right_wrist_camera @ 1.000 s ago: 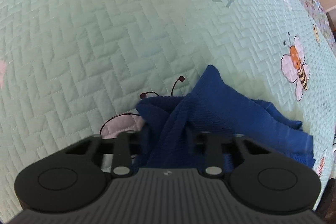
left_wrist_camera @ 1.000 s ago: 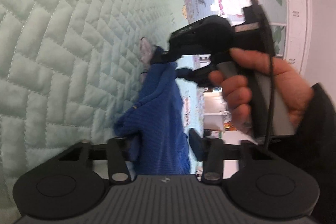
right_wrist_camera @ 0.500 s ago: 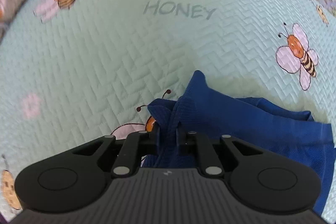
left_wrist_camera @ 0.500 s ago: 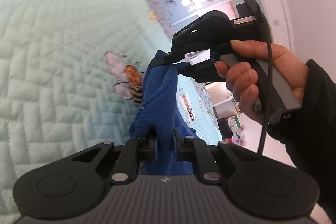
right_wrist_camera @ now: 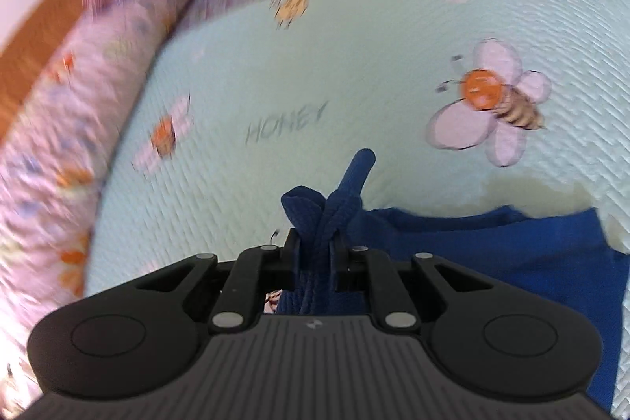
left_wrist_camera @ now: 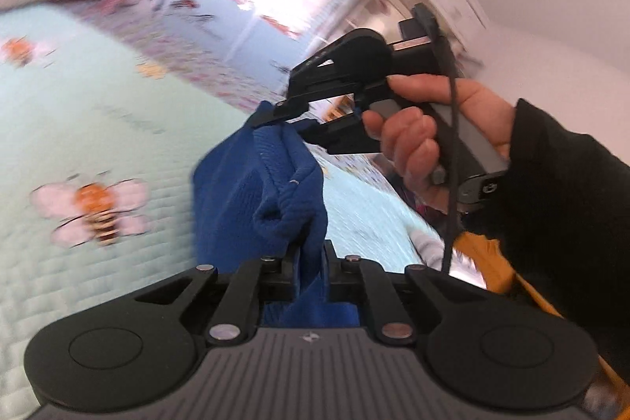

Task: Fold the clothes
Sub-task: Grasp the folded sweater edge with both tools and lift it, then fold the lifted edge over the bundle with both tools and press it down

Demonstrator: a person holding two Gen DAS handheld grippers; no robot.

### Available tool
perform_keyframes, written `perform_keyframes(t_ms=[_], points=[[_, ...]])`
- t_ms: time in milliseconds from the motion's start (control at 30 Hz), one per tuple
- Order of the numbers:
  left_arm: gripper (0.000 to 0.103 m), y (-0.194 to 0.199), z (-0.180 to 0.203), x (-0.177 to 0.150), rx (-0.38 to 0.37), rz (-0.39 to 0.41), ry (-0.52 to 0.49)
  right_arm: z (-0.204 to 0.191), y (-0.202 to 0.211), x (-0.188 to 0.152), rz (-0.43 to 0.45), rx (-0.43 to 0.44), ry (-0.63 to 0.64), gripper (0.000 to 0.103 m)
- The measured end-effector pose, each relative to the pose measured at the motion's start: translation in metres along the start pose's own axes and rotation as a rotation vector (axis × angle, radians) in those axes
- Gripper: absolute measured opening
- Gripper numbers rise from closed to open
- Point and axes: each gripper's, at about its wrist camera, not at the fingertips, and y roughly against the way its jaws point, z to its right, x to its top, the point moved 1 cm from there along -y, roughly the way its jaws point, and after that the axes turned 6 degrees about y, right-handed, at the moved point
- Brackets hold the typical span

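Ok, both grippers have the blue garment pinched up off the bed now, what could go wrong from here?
1. The left gripper and right gripper each clamp a bunched wad of the blue garment, not a clean edge, so layers may slip or spread crooked.
2. Part of it lies on the quilt and could drag and wrinkle.

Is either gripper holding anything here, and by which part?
Both hold the blue garment. The left gripper pinches a bunched fold; the right gripper pinches a bunched edge. Which part of the garment each is cannot be told.
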Motion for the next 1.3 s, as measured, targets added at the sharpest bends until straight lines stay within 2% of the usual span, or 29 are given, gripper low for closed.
perform_keyframes(t_ms=[167, 267, 367, 500, 667, 733, 833, 867, 967, 1067, 1200, 1300], points=[[0.009, -0.043, 0.059, -0.030, -0.018, -0.120, -0.154, 0.094, 0.056, -0.021, 0.095, 0.079, -0.123, 0.014], [0.009, -0.069, 0.089, -0.056, -0.017, -0.194, -0.257, 0.149, 0.075, -0.039, 0.140, 0.109, -0.194, 0.014], [0.009, -0.093, 0.104, -0.081, 0.003, -0.280, -0.323, 0.193, 0.079, -0.059, 0.172, 0.134, -0.251, 0.014], [0.009, -0.120, 0.105, -0.109, 0.049, -0.396, -0.398, 0.233, 0.064, -0.080, 0.169, 0.162, -0.306, 0.014], [0.009, -0.127, 0.099, -0.125, 0.082, -0.456, -0.448, 0.273, 0.043, -0.102, 0.171, 0.203, -0.385, 0.015], [0.009, -0.130, 0.097, -0.128, 0.097, -0.475, -0.461, 0.282, 0.041, -0.108, 0.174, 0.220, -0.413, 0.015], [0.009, -0.126, 0.099, -0.127, 0.093, -0.490, -0.461, 0.295, 0.039, -0.116, 0.177, 0.240, -0.460, 0.026], [0.010, -0.123, 0.100, -0.126, 0.088, -0.492, -0.457, 0.301, 0.041, -0.119, 0.179, 0.225, -0.479, 0.033], [0.010, -0.105, 0.100, -0.124, 0.082, -0.473, -0.456, 0.305, 0.067, -0.129, 0.240, 0.186, -0.461, 0.035], [0.011, -0.089, 0.093, -0.115, 0.082, -0.426, -0.446, 0.284, 0.106, -0.146, 0.323, 0.213, -0.355, 0.035], [0.012, -0.076, 0.079, -0.105, 0.136, -0.390, -0.456, 0.243, 0.123, -0.189, 0.308, 0.140, -0.182, 0.038], [0.012, -0.063, 0.069, -0.107, 0.197, -0.371, -0.509, 0.212, 0.136, -0.221, 0.296, 0.084, -0.052, 0.039]])
